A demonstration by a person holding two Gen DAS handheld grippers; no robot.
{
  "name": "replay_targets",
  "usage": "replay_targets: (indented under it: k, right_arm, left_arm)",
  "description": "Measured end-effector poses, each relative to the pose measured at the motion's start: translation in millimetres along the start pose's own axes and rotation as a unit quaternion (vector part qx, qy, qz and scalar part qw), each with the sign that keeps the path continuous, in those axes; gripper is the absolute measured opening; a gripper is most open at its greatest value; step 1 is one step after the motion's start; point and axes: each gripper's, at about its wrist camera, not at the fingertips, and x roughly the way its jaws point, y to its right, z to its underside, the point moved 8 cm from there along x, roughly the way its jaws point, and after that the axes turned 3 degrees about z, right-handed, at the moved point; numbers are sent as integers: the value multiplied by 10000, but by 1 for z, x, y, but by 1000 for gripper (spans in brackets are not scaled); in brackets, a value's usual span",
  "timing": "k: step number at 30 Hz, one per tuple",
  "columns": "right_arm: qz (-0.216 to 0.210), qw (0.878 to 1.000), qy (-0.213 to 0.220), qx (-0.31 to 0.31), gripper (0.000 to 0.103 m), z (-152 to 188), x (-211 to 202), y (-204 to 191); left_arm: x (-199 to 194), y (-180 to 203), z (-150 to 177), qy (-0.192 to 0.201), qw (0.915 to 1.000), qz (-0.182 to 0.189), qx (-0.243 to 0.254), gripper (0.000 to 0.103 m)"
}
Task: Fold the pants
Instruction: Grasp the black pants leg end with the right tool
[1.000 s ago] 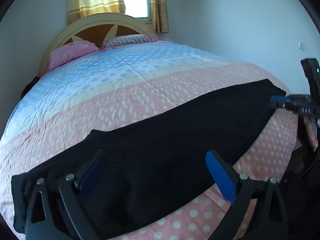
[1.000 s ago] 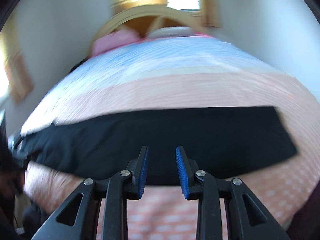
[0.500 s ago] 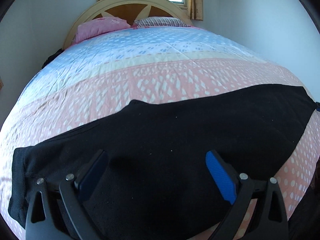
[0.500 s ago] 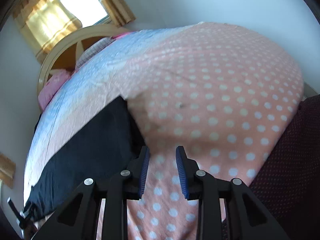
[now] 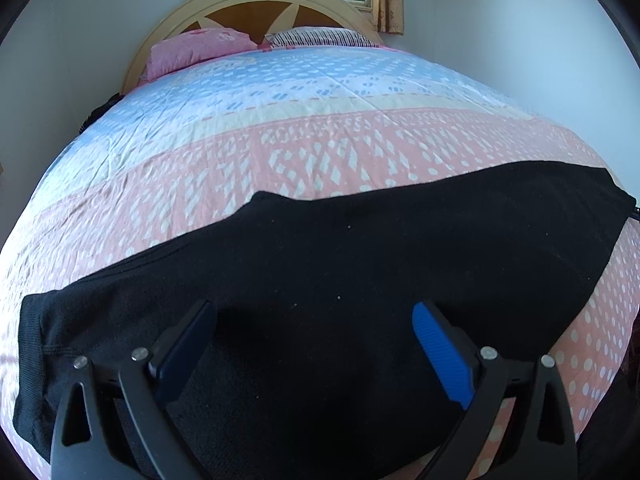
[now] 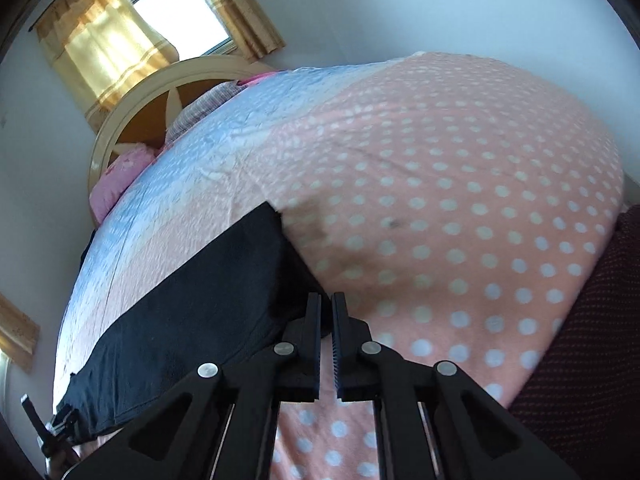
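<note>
Black pants (image 5: 360,272) lie flat across the near end of the bed, waistband at the left, leg ends at the right. My left gripper (image 5: 314,344) is open, its jaws wide apart just above the pants near the waist. In the right wrist view the pants (image 6: 192,312) stretch away to the left. My right gripper (image 6: 326,312) has its jaws nearly together at the near corner of the leg end; I cannot tell whether cloth is pinched. The left gripper (image 6: 52,428) shows small at the far end of the pants.
The bed has a pink dotted and blue quilt (image 5: 320,136), two pillows (image 5: 200,46) and a rounded headboard (image 5: 260,4) under a curtained window. Walls stand close on both sides. A dark red fabric (image 6: 580,340) lies at the bed's right edge.
My right gripper swung to the leg end of the pants and its jaws closed from a small gap to nearly together. My left gripper moved in over the waist and stayed open.
</note>
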Motion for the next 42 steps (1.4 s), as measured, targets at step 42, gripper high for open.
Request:
replay_targets:
  k: [42]
  right_arm:
    - [-558, 9979, -197, 276, 34, 1, -3, 1]
  left_arm:
    - [0, -4, -1, 20, 9978, 123, -651, 103]
